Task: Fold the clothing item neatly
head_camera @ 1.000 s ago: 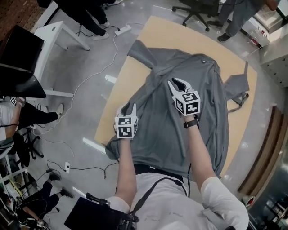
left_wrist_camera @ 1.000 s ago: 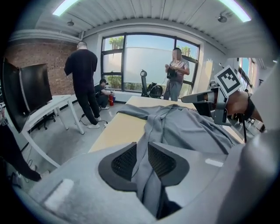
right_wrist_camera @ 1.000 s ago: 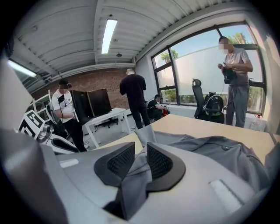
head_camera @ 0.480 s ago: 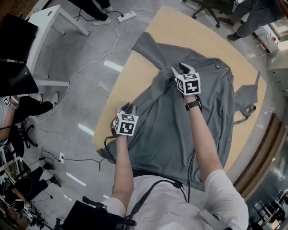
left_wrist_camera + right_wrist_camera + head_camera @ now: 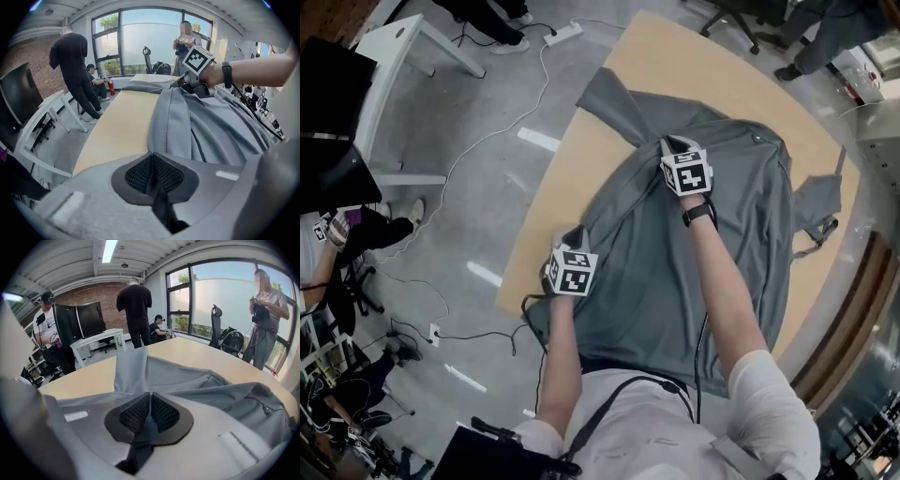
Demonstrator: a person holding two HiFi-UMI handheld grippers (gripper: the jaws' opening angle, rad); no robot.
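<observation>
Grey cloth of the shirt (image 5: 675, 262) lies spread across the pale wooden table (image 5: 675, 66). Its lower end hangs off the near edge toward the person. One sleeve (image 5: 605, 98) reaches out to the table's far-left edge, and the other sleeve (image 5: 817, 202) lies crumpled at the right. The left gripper (image 5: 574, 234) sits at the shirt's left side, close to the table's border. Its jaws have just been closing and now stand together, pinching a raised fold of the fabric. The right gripper (image 5: 673, 143) is farther up the garment, near the shoulder where the left sleeve joins. Its jaws have likewise just been closing and are clamped on a thin ridge of grey cloth, which shows between the dark pads in the right gripper view. Both arms stretch out over the shirt, well apart. Beyond the table, on the grey floor (image 5: 478, 187), are a white desk (image 5: 403, 42), a power strip (image 5: 562, 35) with its trailing cable, and an office chair (image 5: 727, 14). People stand around the edges.
</observation>
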